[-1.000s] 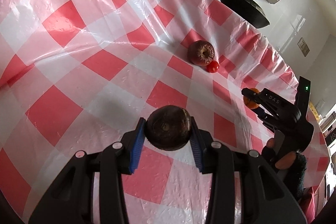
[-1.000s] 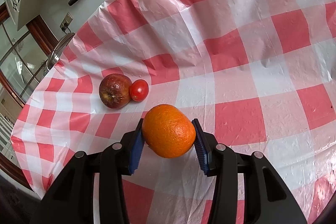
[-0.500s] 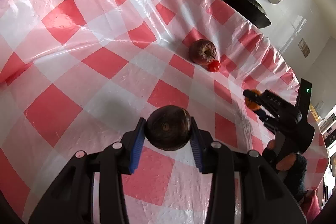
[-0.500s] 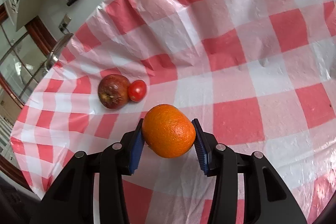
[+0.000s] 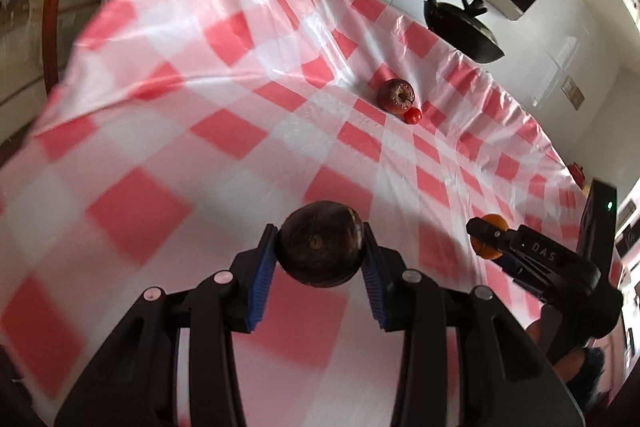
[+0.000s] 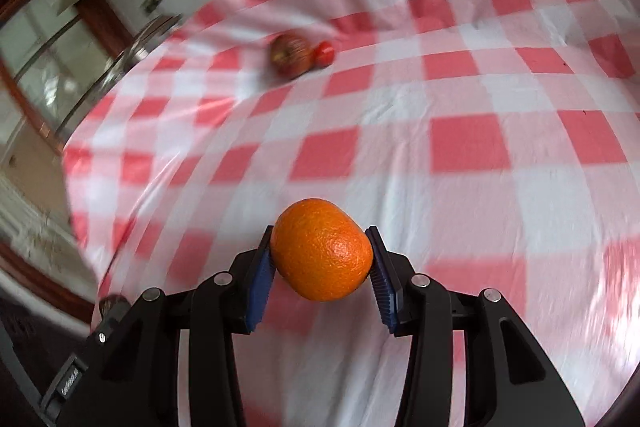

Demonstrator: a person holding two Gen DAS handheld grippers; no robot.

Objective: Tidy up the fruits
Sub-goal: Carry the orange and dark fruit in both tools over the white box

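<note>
We are mid-carry: our left gripper (image 5: 320, 259) pinches a dark round fruit (image 5: 320, 247), our right gripper (image 6: 320, 263) clamps an orange (image 6: 322, 249), both above the checked cloth (image 6: 460, 147). An apple (image 5: 396, 95) touching a small tomato (image 5: 413, 115) sits far across (the likely gathering spot). Next we must set ours beside them gently.

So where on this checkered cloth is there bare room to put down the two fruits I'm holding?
Nearly all of the checkered tablecloth is bare: the wide stretch between the held orange and the apple, and everything to the right of it. The dark fruit also has bare cloth ahead. It is crowded only where the apple touches the small tomato, near the far edge by the black pan.
</note>
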